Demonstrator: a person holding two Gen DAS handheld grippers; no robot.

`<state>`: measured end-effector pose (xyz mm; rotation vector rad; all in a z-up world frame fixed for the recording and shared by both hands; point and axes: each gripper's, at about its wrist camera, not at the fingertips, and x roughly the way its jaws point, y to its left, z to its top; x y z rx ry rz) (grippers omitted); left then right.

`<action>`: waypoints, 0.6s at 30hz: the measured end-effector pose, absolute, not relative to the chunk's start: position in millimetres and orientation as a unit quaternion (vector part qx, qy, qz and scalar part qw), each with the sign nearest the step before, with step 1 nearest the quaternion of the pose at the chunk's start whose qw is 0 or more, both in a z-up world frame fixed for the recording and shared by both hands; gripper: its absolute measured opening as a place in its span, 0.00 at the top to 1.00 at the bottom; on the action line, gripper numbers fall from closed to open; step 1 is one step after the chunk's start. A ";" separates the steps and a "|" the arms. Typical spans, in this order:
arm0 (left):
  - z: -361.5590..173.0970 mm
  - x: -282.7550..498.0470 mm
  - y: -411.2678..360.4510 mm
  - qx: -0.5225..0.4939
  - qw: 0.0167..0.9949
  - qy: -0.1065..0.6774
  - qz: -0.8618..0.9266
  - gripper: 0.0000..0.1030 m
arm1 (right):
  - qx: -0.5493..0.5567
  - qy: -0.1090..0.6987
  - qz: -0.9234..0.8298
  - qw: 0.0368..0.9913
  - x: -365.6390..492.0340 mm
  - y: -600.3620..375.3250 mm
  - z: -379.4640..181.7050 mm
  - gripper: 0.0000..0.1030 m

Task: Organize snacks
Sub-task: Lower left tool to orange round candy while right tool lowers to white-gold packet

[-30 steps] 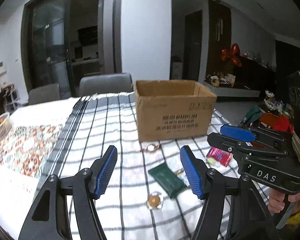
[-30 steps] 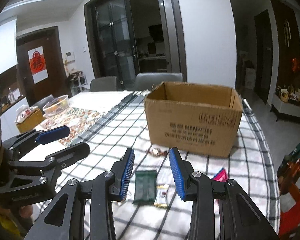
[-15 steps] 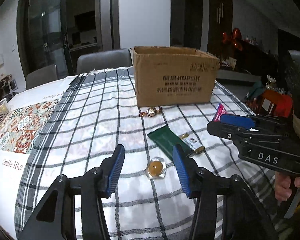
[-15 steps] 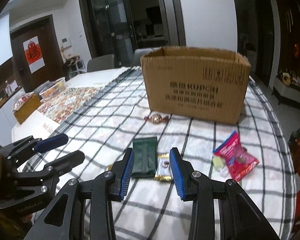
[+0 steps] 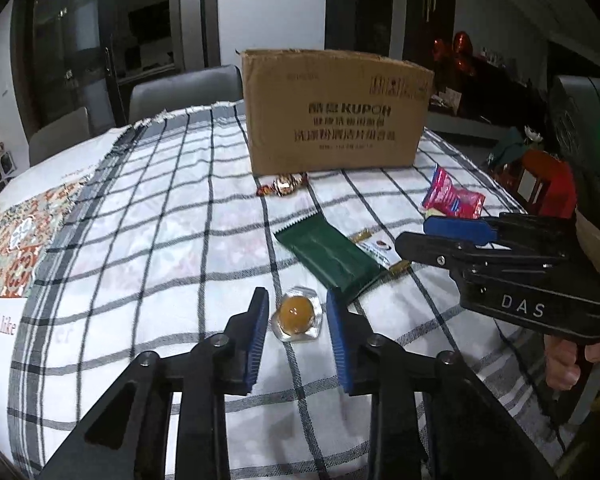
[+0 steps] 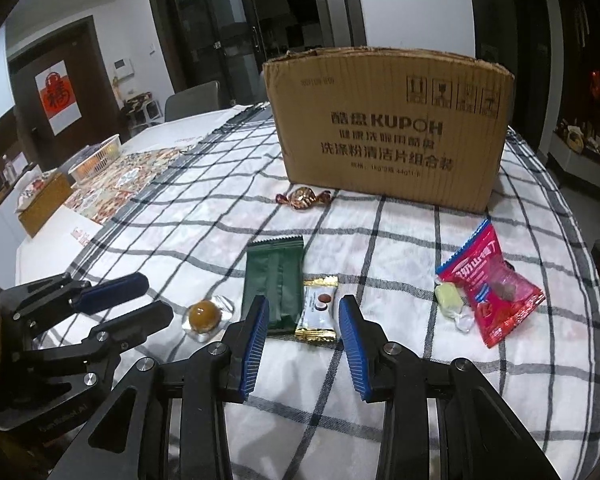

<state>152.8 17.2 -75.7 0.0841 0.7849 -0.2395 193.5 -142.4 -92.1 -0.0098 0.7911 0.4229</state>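
1. The left claw (image 5: 296, 312) is hanging low over the checked cloth (image 5: 172, 240) on the surface. Its two blue pads are standing a little apart, one on each side of a round amber candy (image 5: 296, 314) in a clear wrapper. The pads are not squeezing the candy, and the claw is holding nothing.
2. The right claw (image 6: 303, 322) is hanging just beside the left one. Its pads are standing partly apart, around the near end of a small white and gold candy (image 6: 318, 312). It is gripping nothing either.
3. A dark green packet (image 6: 275, 280) is lying flat, touching the left side of the white and gold candy. The amber candy is sitting just to the left of the green packet.
4. A red snack bag (image 6: 490, 280) is lying toward the right edge of the surface, with a small pale green candy (image 6: 449, 300) touching its left side.
5. A shiny brown and gold twisted candy (image 6: 304, 197) is sitting just in front of the cardboard box (image 6: 388, 128).
6. The box is standing upright toward the far edge of the surface, with its top open. I cannot tell what is inside.
7. A white basket (image 6: 96, 158) and a brown box (image 6: 44, 204) are sitting well apart from the snacks, toward the left edge.
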 end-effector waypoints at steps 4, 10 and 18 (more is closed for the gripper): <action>-84.1 158.0 15.1 0.043 0.911 0.392 -0.119 0.74 | -0.001 0.389 0.203 0.898 198.6 -142.8 -98.0 0.64; -95.3 167.0 15.4 0.042 0.905 0.408 -0.117 0.78 | 0.000 0.397 0.205 0.895 204.8 -140.8 -105.9 0.64; -103.3 172.9 16.0 0.038 0.900 0.417 -0.119 0.78 | 0.001 0.404 0.205 0.892 212.2 -138.8 -112.8 0.64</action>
